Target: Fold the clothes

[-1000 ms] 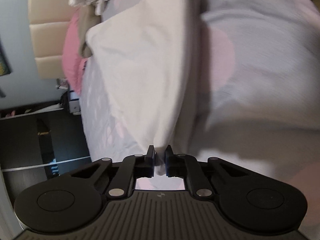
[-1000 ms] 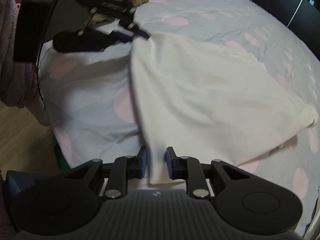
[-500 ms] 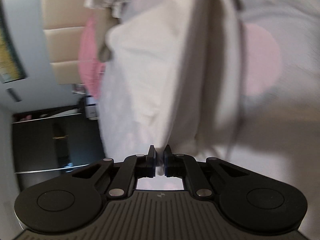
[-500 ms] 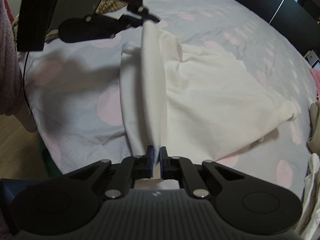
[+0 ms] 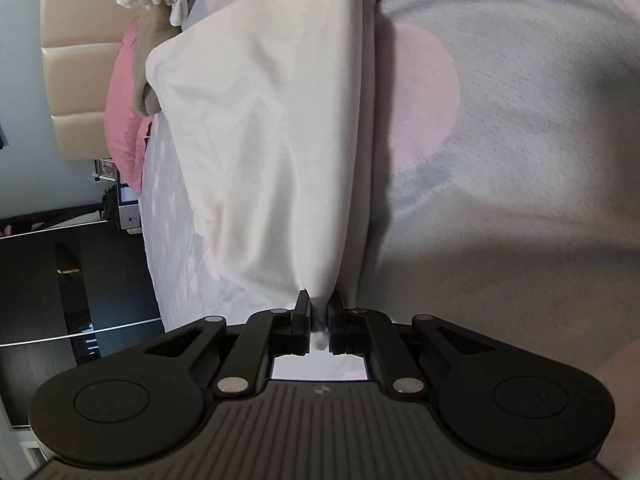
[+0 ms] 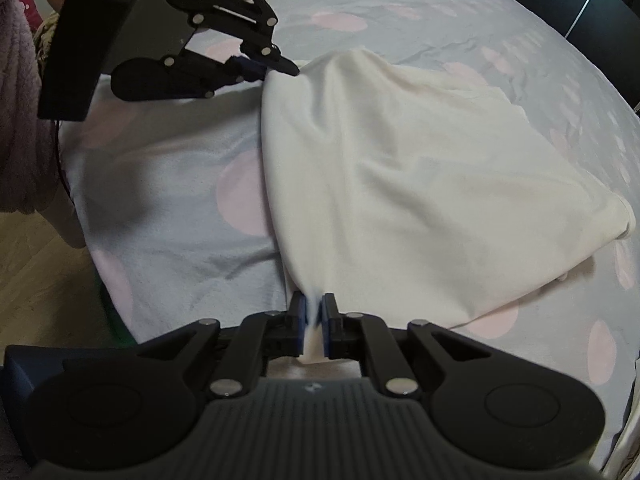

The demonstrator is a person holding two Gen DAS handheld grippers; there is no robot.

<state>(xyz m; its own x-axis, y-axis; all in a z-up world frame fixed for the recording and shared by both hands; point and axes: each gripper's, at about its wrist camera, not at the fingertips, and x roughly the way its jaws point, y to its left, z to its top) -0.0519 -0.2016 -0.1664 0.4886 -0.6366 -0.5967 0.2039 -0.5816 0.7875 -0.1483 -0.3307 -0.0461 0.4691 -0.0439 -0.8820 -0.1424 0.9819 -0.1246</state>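
White garment spread on dotted bed sheet; left gripper clenched on corner at 11 o'clock, right gripper easing open around near corner, keeping edge taut for folding.

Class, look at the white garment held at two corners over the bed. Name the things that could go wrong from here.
1. The right claw is opening with the white garment between its fingers; that corner could slip out and spoil the fold.
2. The left claw pinches only a thin bunch of cloth, so a tug might free it.
3. The garment's far edge lies rumpled on the bedspread, so creases may get folded in.
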